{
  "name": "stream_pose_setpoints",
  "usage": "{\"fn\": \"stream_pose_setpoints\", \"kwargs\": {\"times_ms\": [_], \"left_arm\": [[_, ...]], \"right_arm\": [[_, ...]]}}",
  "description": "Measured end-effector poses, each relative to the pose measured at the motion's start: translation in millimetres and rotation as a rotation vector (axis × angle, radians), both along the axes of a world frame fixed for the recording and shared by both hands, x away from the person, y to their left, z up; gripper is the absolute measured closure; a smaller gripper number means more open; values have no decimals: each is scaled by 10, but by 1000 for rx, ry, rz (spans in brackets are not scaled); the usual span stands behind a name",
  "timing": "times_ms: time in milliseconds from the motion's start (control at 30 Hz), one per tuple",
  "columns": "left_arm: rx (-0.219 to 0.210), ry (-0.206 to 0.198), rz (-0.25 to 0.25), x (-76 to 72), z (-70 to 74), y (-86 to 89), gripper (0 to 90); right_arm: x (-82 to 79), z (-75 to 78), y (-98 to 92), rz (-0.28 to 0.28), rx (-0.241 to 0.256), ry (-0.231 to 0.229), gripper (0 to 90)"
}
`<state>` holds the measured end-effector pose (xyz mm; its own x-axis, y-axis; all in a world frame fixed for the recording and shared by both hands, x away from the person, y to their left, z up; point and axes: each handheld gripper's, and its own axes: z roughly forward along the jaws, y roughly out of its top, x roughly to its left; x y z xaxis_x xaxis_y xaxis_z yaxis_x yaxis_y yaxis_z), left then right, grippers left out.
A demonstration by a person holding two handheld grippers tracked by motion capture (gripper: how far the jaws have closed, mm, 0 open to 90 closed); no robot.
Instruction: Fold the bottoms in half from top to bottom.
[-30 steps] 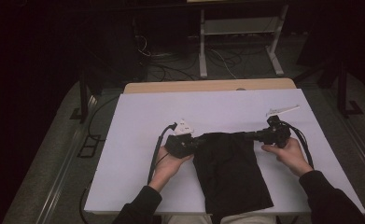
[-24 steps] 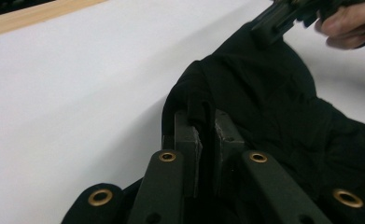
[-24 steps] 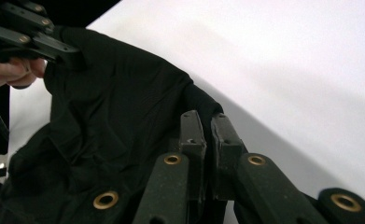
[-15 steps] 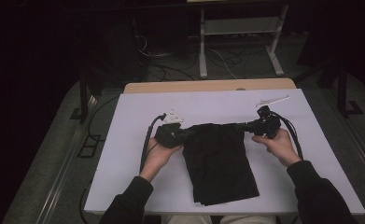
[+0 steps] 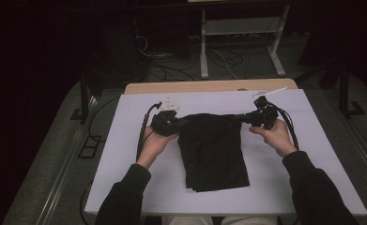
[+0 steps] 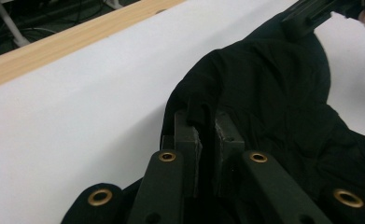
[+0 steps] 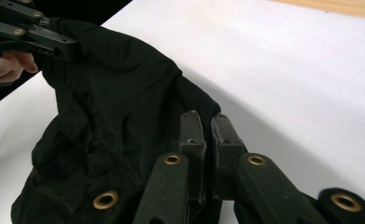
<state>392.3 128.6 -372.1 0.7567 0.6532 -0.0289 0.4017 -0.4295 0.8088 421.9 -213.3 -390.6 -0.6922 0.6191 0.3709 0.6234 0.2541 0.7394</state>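
High view: seen dimly, with the room beyond the table lost in darkness apart from cables and a pale metal stand past the far edge. Left tongs and right tongs held up over the far half of the white sheet, black on black, so the jaws could not be told apart from the cloth here. Black garment stretched between the two tongs at its top edge and hung down towards the person, lower end lying flat on the sheet. Cables looped away outside each of the tongs.

Left gripper view: left tongs pressed together on a fold of the black garment, the pinched edge poking up between the pads. Beyond them, at upper right, the other tongs biting the far corner, cut off by the frame. A wooden strip bordering the sheet past the tongs.

Right gripper view: right tongs likewise clamped on a bunched corner of the garment. Left tongs at upper left, partly cropped, with fingertips under them.
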Motion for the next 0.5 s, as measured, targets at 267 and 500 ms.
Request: {"fn": "stream_pose_setpoints", "kwargs": {"times_ms": [267,500], "left_arm": [[32,1,17,243,4,-4,816],[-8,-9,4,417,-112,-12,810]], "right_arm": [[195,37,73,-14,-46,8,841],[324,3,57,-55,-56,2,841]]}}
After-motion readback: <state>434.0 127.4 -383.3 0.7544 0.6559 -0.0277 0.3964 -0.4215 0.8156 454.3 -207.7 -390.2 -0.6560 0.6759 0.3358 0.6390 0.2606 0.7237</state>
